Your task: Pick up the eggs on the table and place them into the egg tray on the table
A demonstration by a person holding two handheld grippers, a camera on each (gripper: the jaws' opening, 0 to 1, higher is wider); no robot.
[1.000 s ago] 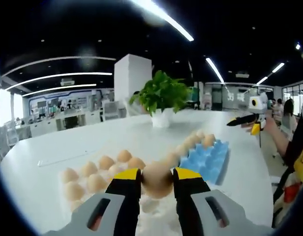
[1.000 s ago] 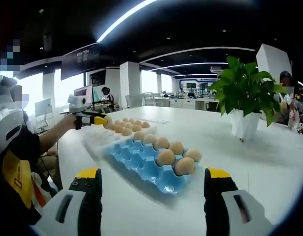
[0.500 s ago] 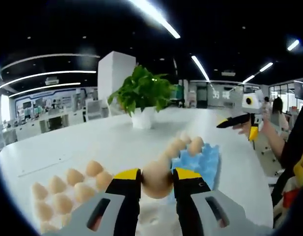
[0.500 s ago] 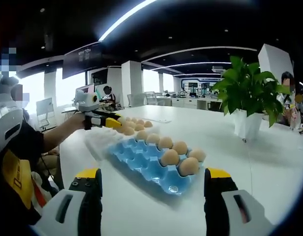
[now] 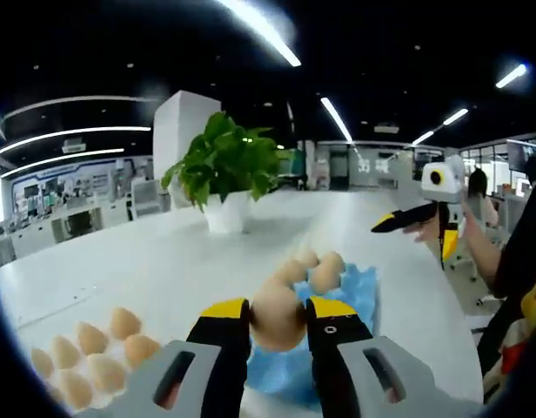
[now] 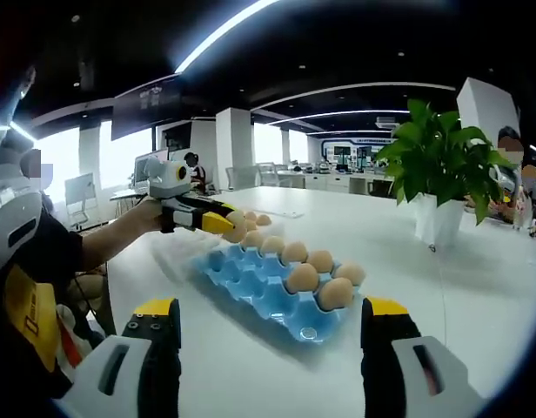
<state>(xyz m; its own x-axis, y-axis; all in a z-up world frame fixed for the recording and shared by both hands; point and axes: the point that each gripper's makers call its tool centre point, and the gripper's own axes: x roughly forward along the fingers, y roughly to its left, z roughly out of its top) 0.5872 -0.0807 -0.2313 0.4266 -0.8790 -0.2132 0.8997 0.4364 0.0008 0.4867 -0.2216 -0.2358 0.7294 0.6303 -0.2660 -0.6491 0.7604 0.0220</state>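
Open-plan office; desk rows (image 6: 324,181) (monitors), ceiling light strips (image 6: 217,33).

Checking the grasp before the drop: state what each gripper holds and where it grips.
The left gripper is shut on an egg, one jaw pressing on each side. The right gripper is open and holds nothing, facing the blue egg tray.

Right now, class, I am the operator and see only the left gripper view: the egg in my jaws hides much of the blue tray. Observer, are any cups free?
Observer: From the right gripper view, the blue tray has eggs along its far side; the near rows are empty.
Operator: Where is my egg?
Observer: The left gripper holds the egg above the tray's far left corner.
Operator: And the other one?
Observer: The right gripper is open and empty.
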